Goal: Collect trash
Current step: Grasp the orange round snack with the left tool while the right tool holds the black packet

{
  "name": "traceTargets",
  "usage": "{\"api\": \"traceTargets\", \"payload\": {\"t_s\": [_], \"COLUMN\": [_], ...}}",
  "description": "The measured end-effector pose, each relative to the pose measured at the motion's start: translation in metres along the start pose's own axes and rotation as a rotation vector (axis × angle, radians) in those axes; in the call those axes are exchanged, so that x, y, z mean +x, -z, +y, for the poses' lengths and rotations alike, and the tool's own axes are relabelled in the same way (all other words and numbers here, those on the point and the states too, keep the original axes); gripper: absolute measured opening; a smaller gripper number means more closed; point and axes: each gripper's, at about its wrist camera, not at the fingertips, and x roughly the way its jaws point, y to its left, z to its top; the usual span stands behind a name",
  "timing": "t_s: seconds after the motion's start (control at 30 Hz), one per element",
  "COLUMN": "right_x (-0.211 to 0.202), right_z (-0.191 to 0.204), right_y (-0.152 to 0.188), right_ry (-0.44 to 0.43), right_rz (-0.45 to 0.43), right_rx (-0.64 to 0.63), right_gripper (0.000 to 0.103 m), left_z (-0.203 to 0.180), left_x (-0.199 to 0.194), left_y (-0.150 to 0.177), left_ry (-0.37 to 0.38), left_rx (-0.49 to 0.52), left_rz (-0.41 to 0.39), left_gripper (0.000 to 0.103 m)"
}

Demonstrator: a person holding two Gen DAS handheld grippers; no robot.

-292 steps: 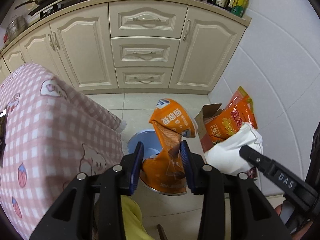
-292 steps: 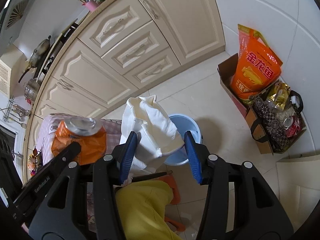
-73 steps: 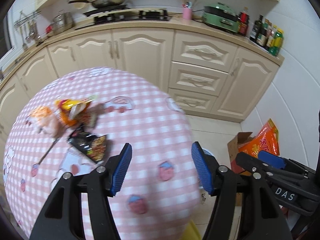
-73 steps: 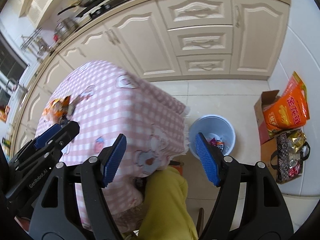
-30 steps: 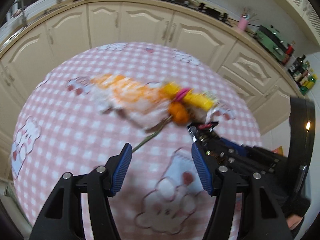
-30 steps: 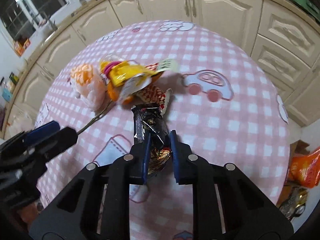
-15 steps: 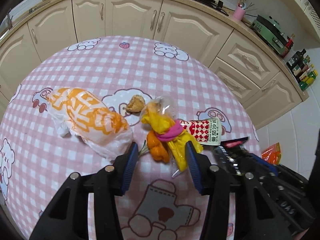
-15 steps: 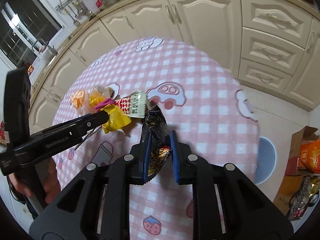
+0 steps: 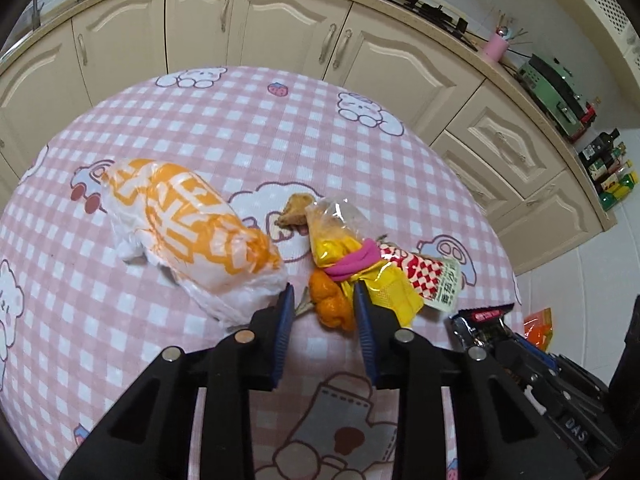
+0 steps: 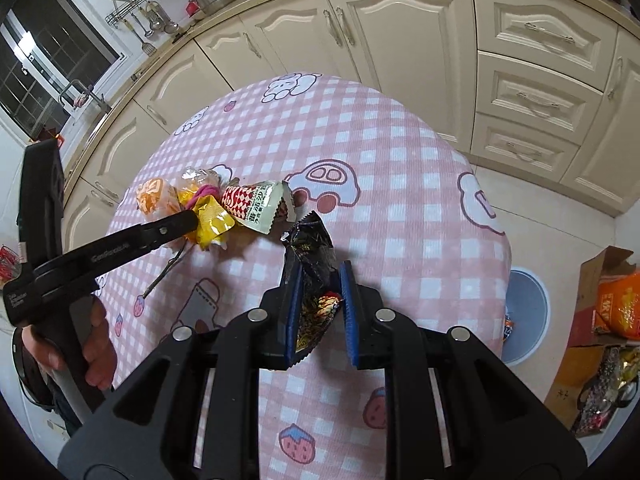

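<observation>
Trash lies on the pink checked tablecloth (image 9: 240, 128): an orange-and-white plastic bag (image 9: 188, 236), a yellow wrapper with a pink band (image 9: 352, 256), a red-checked sauce packet (image 9: 428, 276), an orange peel (image 9: 332, 308) and a brown scrap (image 9: 296, 208). My left gripper (image 9: 322, 292) has its jaws closing around the orange peel, the blue pads close on either side of it. My right gripper (image 10: 320, 276) is shut on a black snack wrapper (image 10: 312, 256) and holds it above the table. The blue trash bin (image 10: 524, 316) stands on the floor to the right of the table.
Cream kitchen cabinets (image 9: 280, 36) run behind the table. A cardboard box with an orange bag (image 10: 612, 304) and a dark patterned bag (image 10: 604, 392) sit on the floor by the bin. Bottles (image 9: 608, 168) stand on the counter end.
My left gripper has moved down to the orange peel and narrowed around it. My right gripper has lifted the black wrapper and moved it rightward, toward the bin side.
</observation>
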Motion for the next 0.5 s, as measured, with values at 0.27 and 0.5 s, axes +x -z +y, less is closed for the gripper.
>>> {"api": "traceTargets", "payload": {"t_s": [0.27, 0.5], "right_x": [-0.002, -0.015], "right_z": [0.001, 0.001], "right_y": [0.004, 0.01], "right_ry": [0.01, 0.021], "right_rz": [-0.005, -0.021], "right_rx": [0.004, 0.008], "right_gripper": [0.019, 0.019], "left_z": [0.002, 0.002], "left_x": [-0.005, -0.023], "left_y": [0.002, 0.013], "left_ry": [-0.041, -0.03], "left_rx": [0.001, 0.01], "left_rz": [-0.041, -0.057], "left_gripper": [0.011, 0.011]}}
